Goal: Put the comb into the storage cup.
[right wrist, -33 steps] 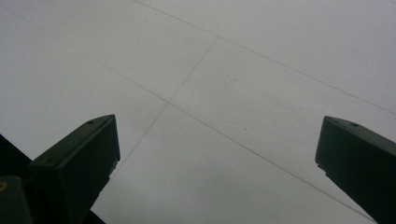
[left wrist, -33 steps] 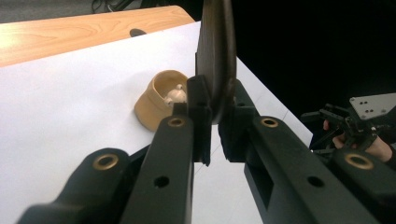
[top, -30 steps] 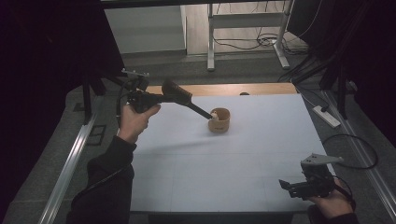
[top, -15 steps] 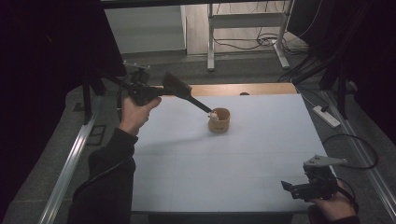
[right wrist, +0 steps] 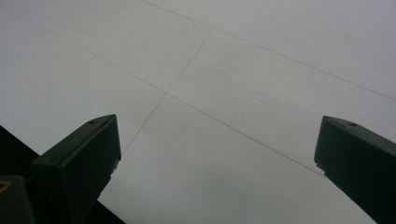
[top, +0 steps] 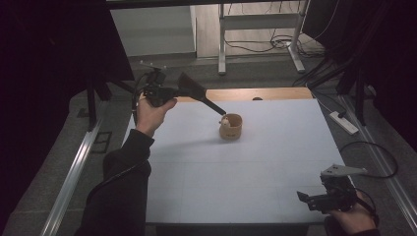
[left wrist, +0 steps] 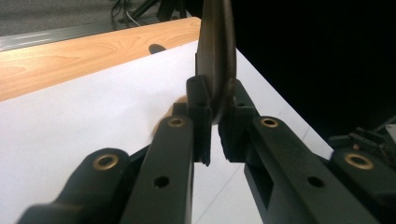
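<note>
The dark spatula (top: 196,93), clamped in the left tongs (left wrist: 212,133), reaches its tip to the wooden cup (top: 230,126); the right tongs (right wrist: 217,154), well apart from the cup, stand apart.

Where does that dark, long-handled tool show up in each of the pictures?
High view: the tool sits upper left of centre, clamped in the left gripper, its far end at the wooden cup.
Left gripper view: upright at top centre, pinched between the jaws.
Right gripper view: not in it.
Shared landmark: the white table.

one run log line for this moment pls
left gripper: shut on dark spatula | spatula tip at wooden cup | right gripper: open, idle
</note>
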`<state>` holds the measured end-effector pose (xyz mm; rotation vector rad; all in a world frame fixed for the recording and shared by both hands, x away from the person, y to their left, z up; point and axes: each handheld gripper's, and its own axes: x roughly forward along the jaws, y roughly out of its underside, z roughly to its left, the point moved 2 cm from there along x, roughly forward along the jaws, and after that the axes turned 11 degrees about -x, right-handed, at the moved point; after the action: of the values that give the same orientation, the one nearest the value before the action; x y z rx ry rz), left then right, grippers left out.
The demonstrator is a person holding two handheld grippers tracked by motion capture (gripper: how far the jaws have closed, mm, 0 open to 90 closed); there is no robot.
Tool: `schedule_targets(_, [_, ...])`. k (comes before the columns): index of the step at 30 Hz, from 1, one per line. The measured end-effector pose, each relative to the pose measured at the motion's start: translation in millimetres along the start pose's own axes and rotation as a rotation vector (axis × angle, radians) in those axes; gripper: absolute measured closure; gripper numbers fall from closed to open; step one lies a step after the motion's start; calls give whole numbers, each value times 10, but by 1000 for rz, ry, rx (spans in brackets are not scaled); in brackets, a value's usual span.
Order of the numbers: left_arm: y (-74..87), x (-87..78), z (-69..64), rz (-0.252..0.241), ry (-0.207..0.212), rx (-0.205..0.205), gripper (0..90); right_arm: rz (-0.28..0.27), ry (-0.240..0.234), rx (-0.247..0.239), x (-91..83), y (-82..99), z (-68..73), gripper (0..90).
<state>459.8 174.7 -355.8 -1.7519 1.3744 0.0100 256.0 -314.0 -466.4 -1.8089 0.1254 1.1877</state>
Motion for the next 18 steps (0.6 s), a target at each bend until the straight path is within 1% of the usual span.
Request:
schedule_targets(2, [-7,29,7,0,1,-6,827,-1,0,0,-1,0,-1,8])
schedule_targets(9, [-14,116,45,4,-6,-7,828,3,-2,-5,3,0,2,10])
schedule_targets(10, [-14,128,47,2,-5,-14,828,3,-2,-4,3,0,2,10])
schedule_targets(18, [-14,186,64,9,-8,-10,827,5,-4,-5,6,0,1,10])
